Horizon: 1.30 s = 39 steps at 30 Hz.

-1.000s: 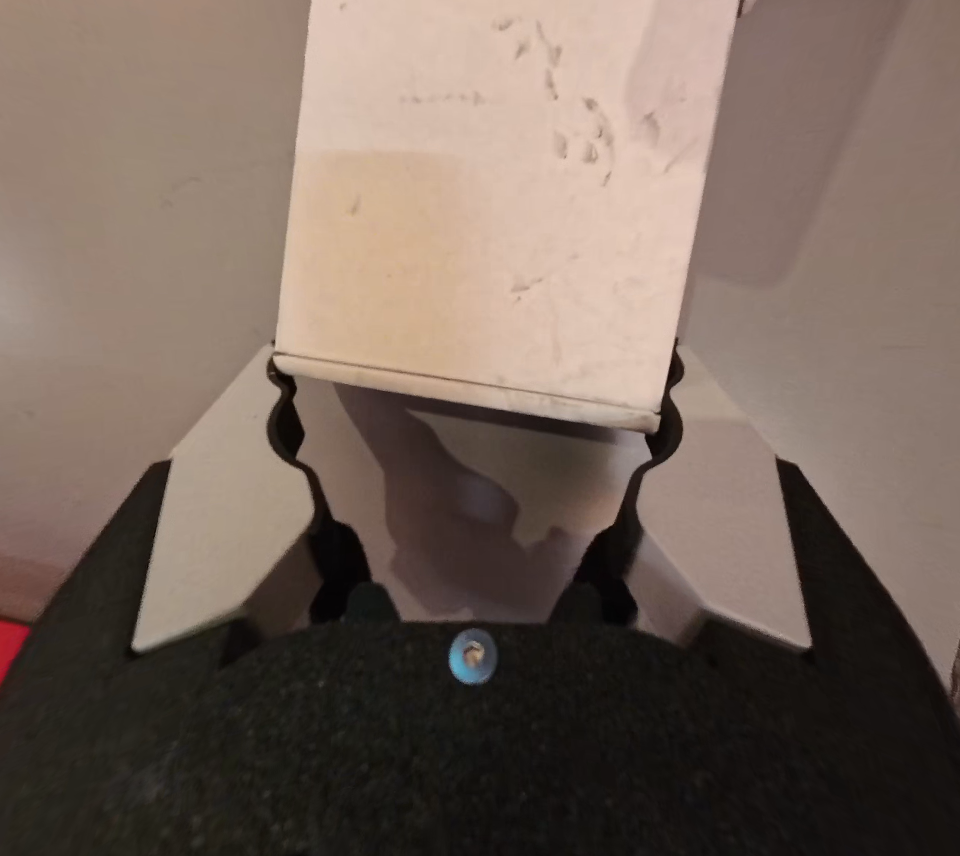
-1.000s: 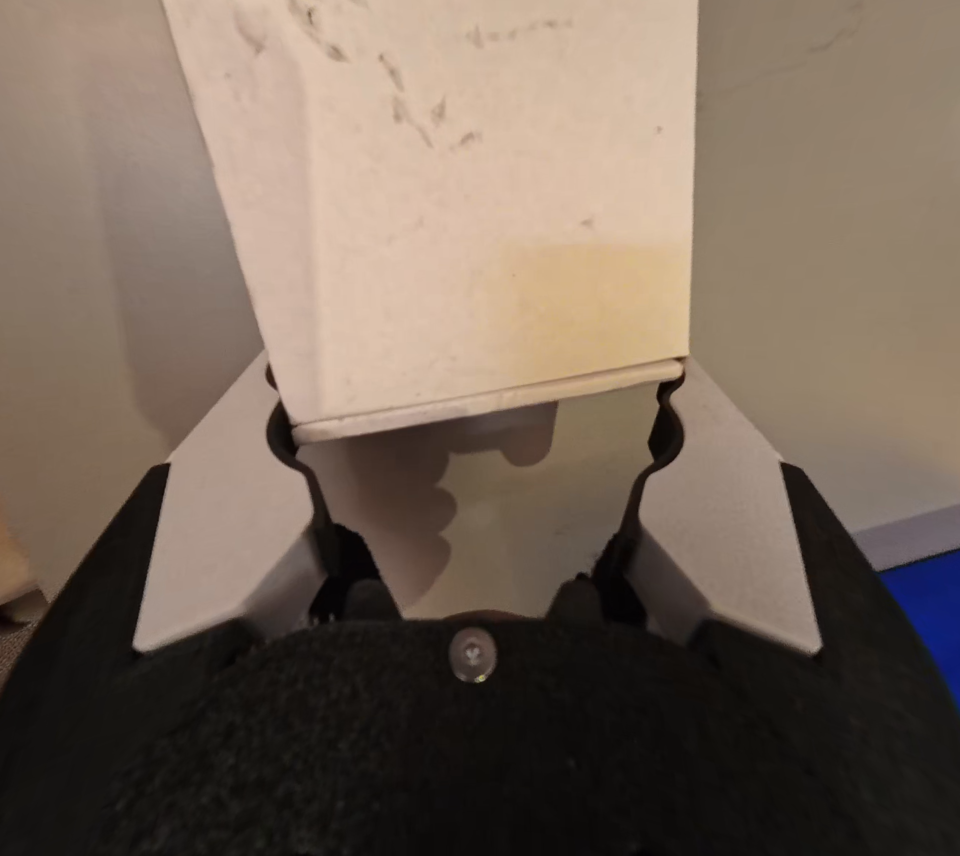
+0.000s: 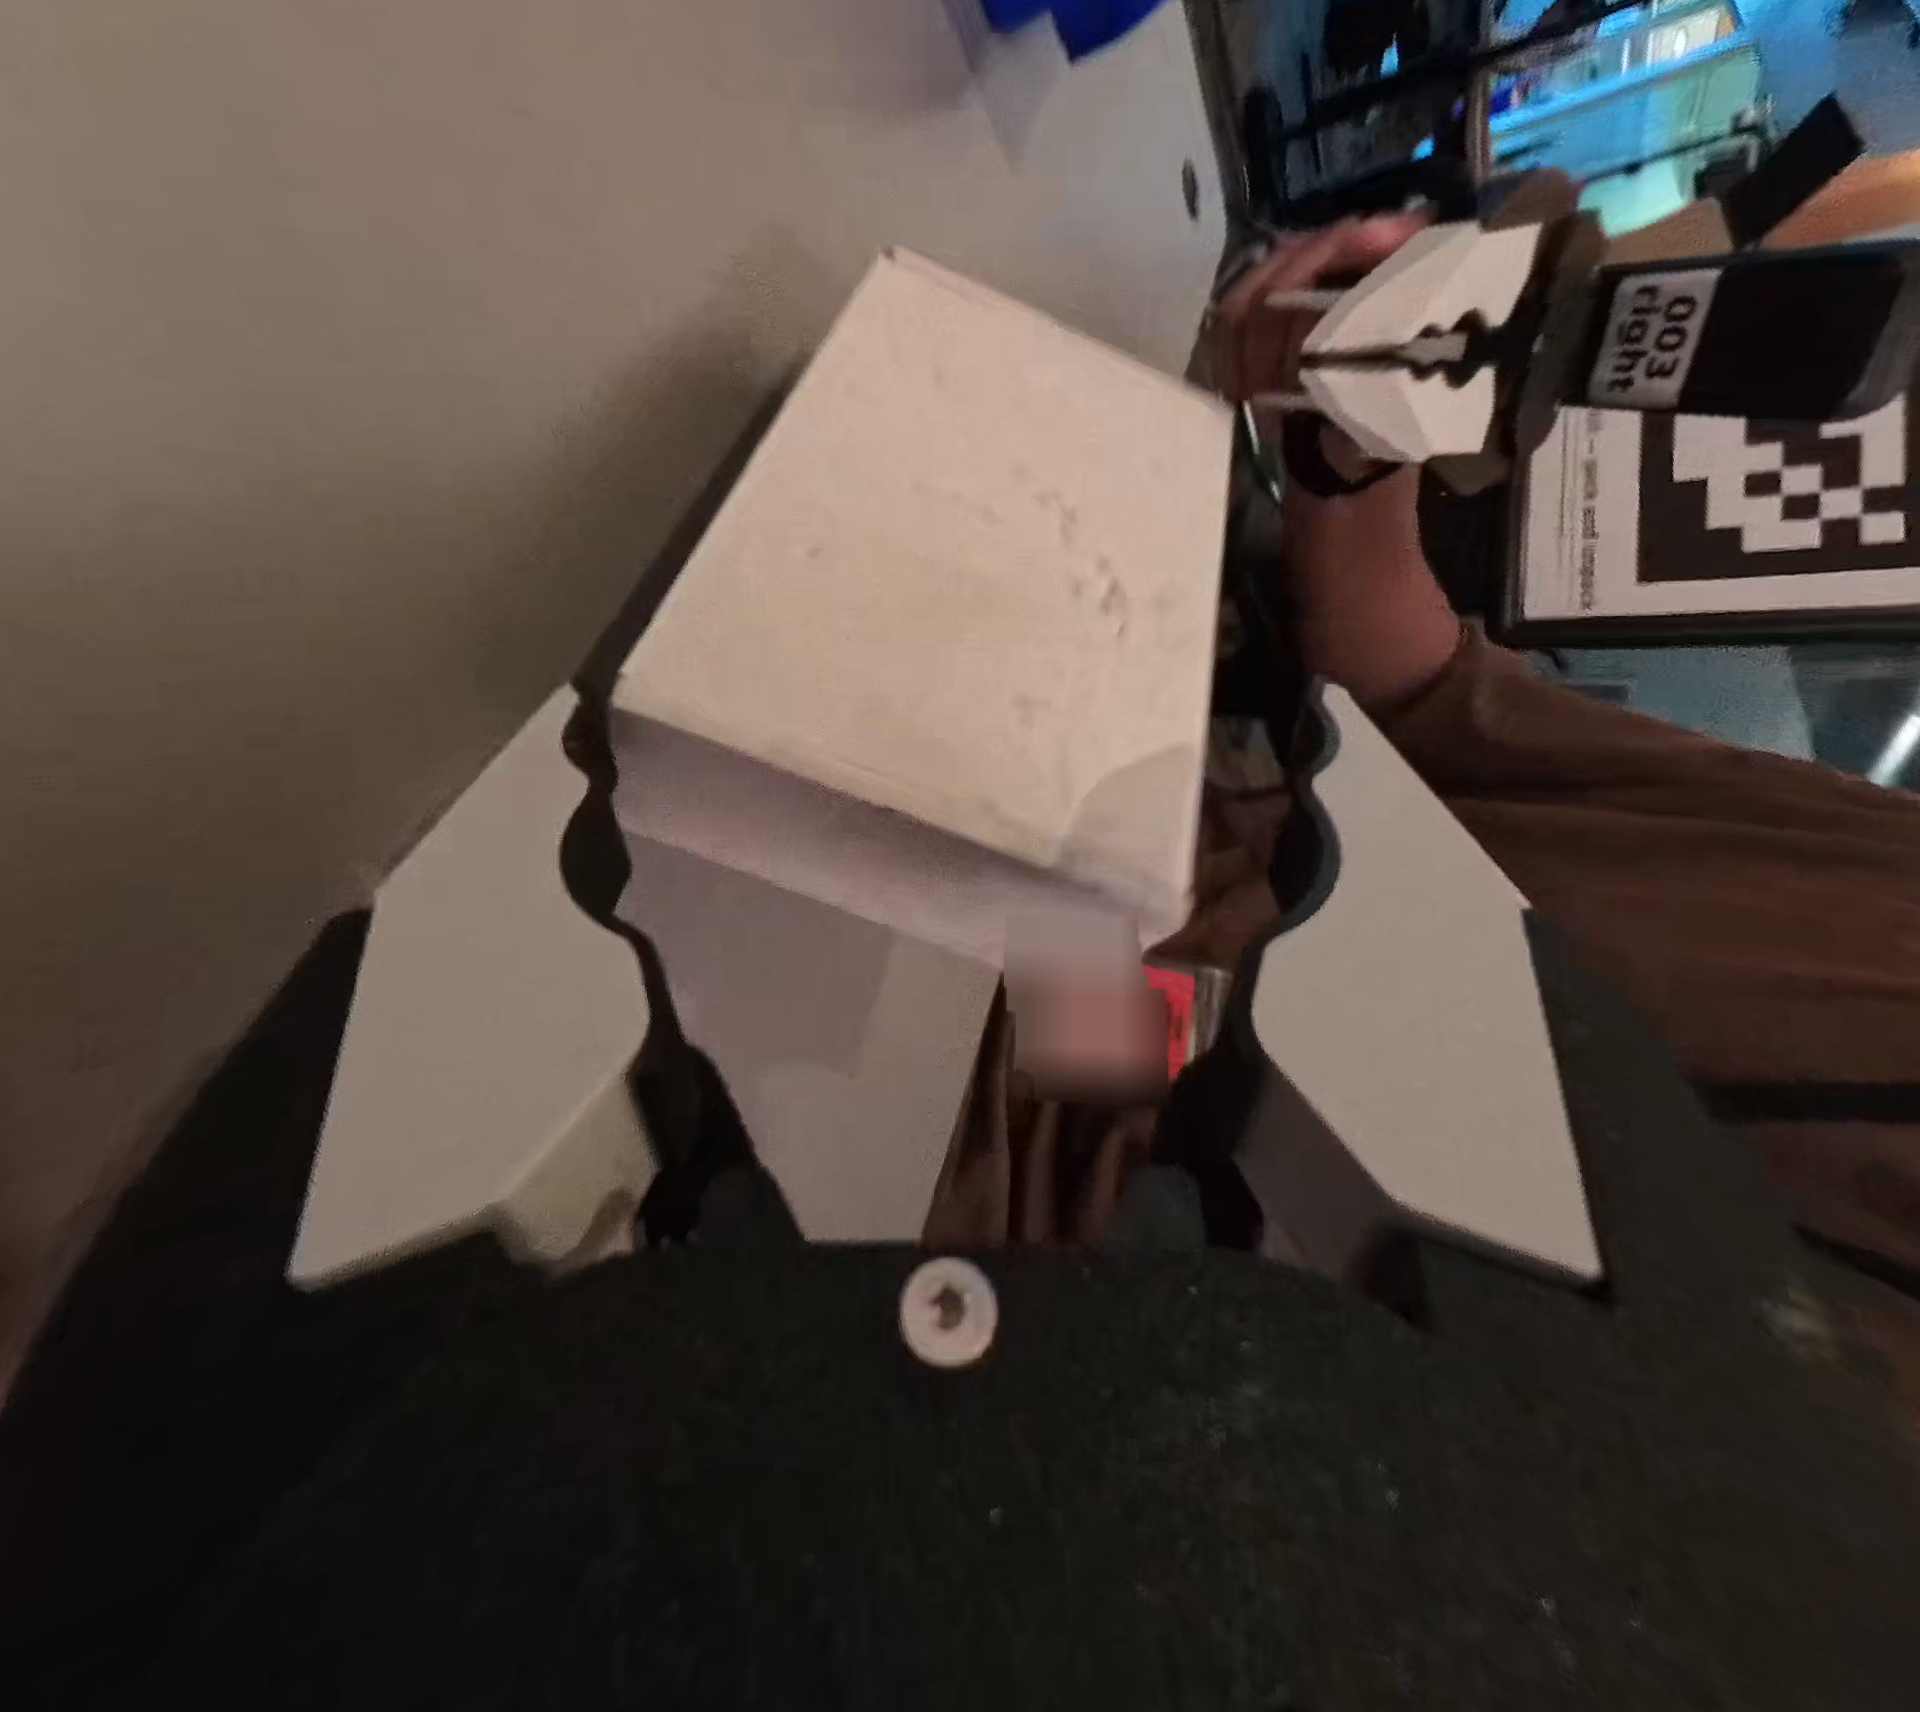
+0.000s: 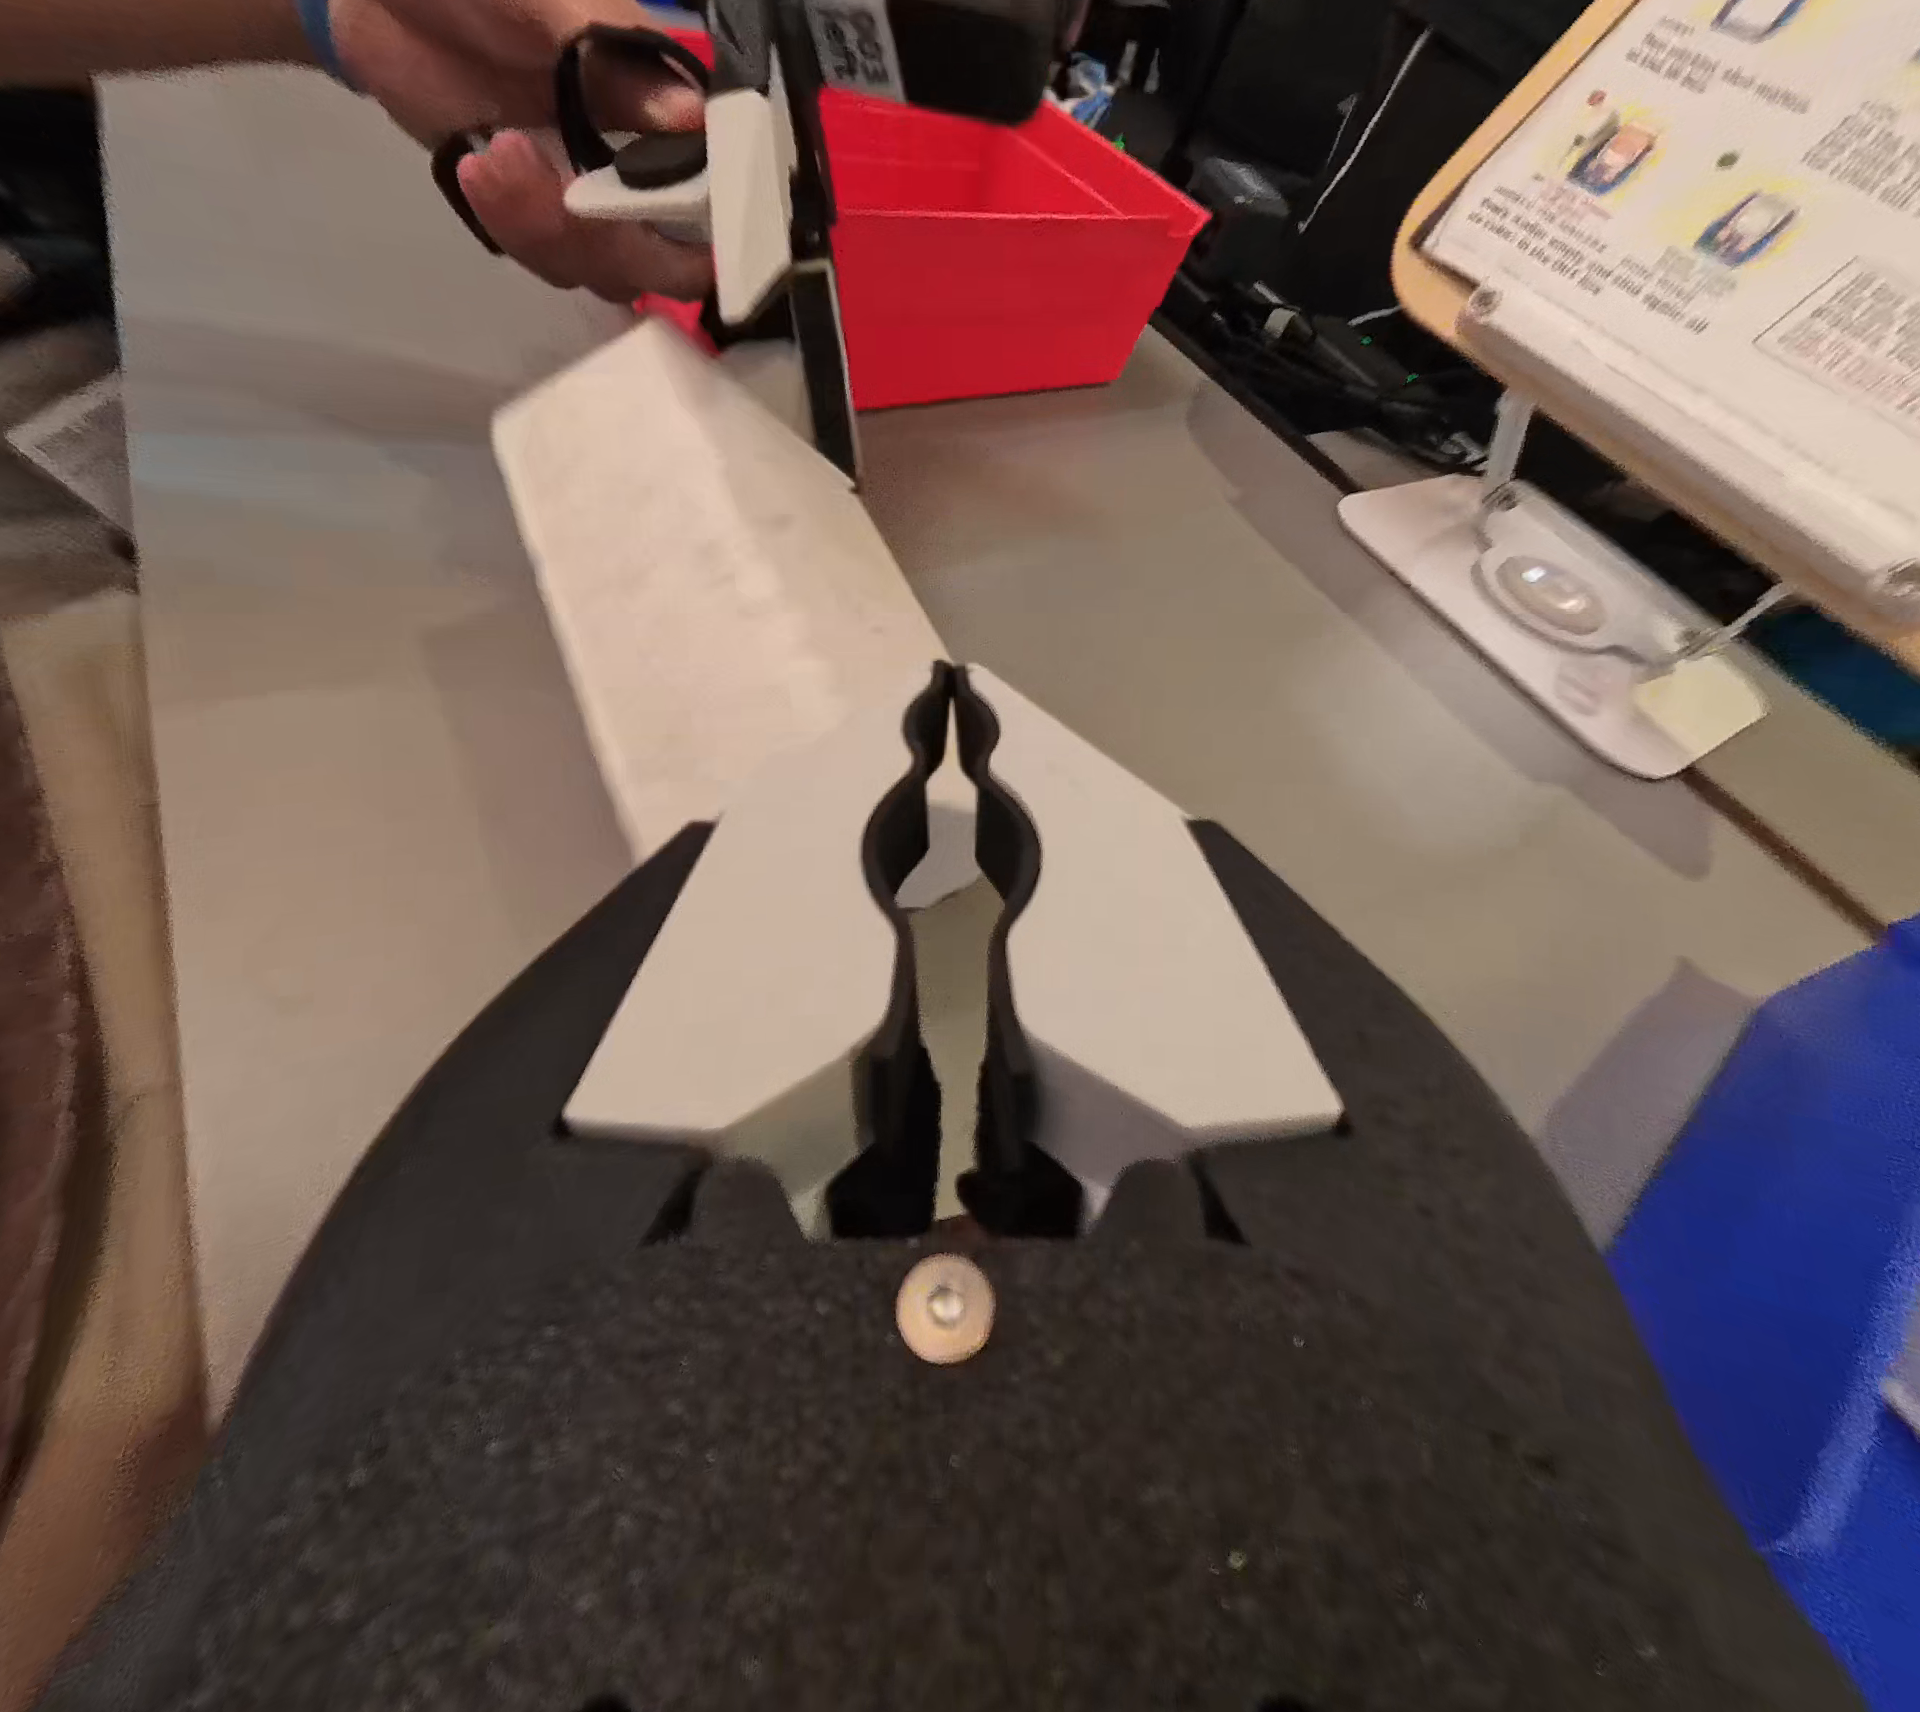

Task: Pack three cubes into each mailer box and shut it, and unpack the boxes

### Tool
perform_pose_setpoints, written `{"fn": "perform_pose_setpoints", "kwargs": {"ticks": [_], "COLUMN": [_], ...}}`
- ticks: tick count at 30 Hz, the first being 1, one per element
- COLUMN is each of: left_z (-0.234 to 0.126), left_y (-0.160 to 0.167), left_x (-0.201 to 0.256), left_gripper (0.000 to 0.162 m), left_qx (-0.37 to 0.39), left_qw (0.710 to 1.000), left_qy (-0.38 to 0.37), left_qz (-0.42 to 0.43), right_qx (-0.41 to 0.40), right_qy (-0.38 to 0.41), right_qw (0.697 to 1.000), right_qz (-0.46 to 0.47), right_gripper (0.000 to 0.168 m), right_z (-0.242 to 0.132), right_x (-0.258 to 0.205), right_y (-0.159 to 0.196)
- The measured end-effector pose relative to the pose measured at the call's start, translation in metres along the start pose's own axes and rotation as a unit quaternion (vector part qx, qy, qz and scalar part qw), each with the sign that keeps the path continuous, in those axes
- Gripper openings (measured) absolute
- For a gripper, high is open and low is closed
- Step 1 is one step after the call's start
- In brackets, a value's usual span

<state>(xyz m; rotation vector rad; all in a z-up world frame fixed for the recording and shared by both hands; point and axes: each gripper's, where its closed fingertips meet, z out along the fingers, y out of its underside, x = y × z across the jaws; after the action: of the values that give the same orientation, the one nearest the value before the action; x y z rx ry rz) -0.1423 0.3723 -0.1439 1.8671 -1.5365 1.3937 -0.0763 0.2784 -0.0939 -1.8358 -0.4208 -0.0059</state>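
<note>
Two grippers, overview: the left gripper [image 3: 951, 706] is at the box; the right gripper [image 4: 951, 675] is free of it.
Left gripper state: fingers spread wide, with one end of the box between them. One finger touches the cardboard and a narrow gap shows at the other; whether the jaws press on it cannot be told.
Right gripper state: fingers together, tips touching, nothing between them. It hovers over the box end nearer the front edge of the table.
Task object: a long white cardboard mailer box [image 4: 707, 582], scuffed, with its lid down. It lies on the grey table [image 4: 1195, 675], running from the front edge toward the far edge.
Cubes: none visible; the contents of the box cannot be seen.
Nearby: a red plastic bin [image 4: 987, 260] just behind the far end of the box; a blue plastic bin [image 4: 1766, 1247] at the right edge.
Change: a second ago both grippers clamped opposite ends of the box. The right one has since let go and closed.
Meaning: the carry appears finished and the box set down. Probable next step is releasing the far end, then packing another box or opening this one.
</note>
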Motion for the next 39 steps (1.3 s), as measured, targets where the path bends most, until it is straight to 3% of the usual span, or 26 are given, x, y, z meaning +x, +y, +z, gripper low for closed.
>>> {"fn": "perform_pose_setpoints", "kwargs": {"ticks": [4, 8, 10, 12, 14, 15, 18, 20, 24, 28, 30, 32, 36, 39], "left_z": [-0.027, -0.035, -0.03, -0.024, -0.015, -0.007, 0.027, 0.033, 0.023, 0.009, 0.011, 0.022, 0.038, 0.019], "left_y": [-0.018, -0.005, 0.023, 0.048, 0.068, 0.079, 0.109, 0.108, 0.094, 0.071, 0.065, 0.064, 0.074, 0.071], "left_x": [0.005, 0.026, 0.022, -0.006, -0.028, -0.035, -0.015, 0.003, 0.029, 0.055, 0.053, 0.06, 0.052, 0.043], "left_gripper": [0.095, 0.096, 0.104, 0.13, 0.133, 0.126, 0.089, 0.111, 0.118, 0.101, 0.092, 0.084, 0.088, 0.091], "left_qx": [0.106, 0.127, 0.102, 0.047, 0.011, -0.007, -0.043, -0.022, 0.011, 0.067, 0.073, 0.079, 0.054, 0.093], "left_qw": [0.991, 0.988, 0.974, 0.933, 0.904, 0.909, 0.966, 0.979, 0.966, 0.961, 0.955, 0.959, 0.964, 0.953], "left_qy": [-0.059, -0.023, -0.098, -0.226, -0.289, -0.286, -0.146, -0.098, -0.117, -0.105, -0.12, -0.08, -0.091, -0.135], "left_qz": [0.058, 0.088, 0.178, 0.275, 0.314, 0.303, 0.211, 0.176, 0.228, 0.248, 0.261, 0.258, 0.246, 0.253], "right_qx": [0.002, -0.033, -0.068, -0.098, -0.156, -0.188, -0.258, -0.265, -0.218, -0.175, -0.174, -0.168, -0.176, -0.132], "right_qy": [-0.024, -0.049, -0.077, -0.077, -0.063, -0.071, -0.163, -0.17, -0.147, -0.116, -0.117, -0.155, -0.158, -0.113], "right_qw": [0.999, 0.998, 0.995, 0.992, 0.985, 0.979, 0.942, 0.934, 0.947, 0.955, 0.954, 0.946, 0.941, 0.954], "right_qz": [0.047, 0.025, 0.002, 0.006, 0.022, 0.045, 0.14, 0.169, 0.184, 0.208, 0.214, 0.231, 0.243, 0.243], "right_gripper": [0.0, 0.005, 0.053, 0.106, 0.121, 0.126, 0.126, 0.13, 0.129, 0.113, 0.107, 0.088, 0.09, 0.087], "right_z": [0.013, 0.022, 0.014, 0.013, 0.02, 0.026, 0.035, 0.035, 0.025, 0.013, 0.013, 0.017, 0.01, 0.001], "right_x": [-0.002, -0.023, -0.043, -0.049, -0.046, -0.049, -0.083, -0.088, -0.074, -0.053, -0.051, -0.062, -0.064, -0.033], "right_y": [-0.005, -0.002, 0.016, 0.041, 0.076, 0.091, 0.103, 0.092, 0.058, 0.034, 0.037, 0.04, 0.047, 0.038]}}
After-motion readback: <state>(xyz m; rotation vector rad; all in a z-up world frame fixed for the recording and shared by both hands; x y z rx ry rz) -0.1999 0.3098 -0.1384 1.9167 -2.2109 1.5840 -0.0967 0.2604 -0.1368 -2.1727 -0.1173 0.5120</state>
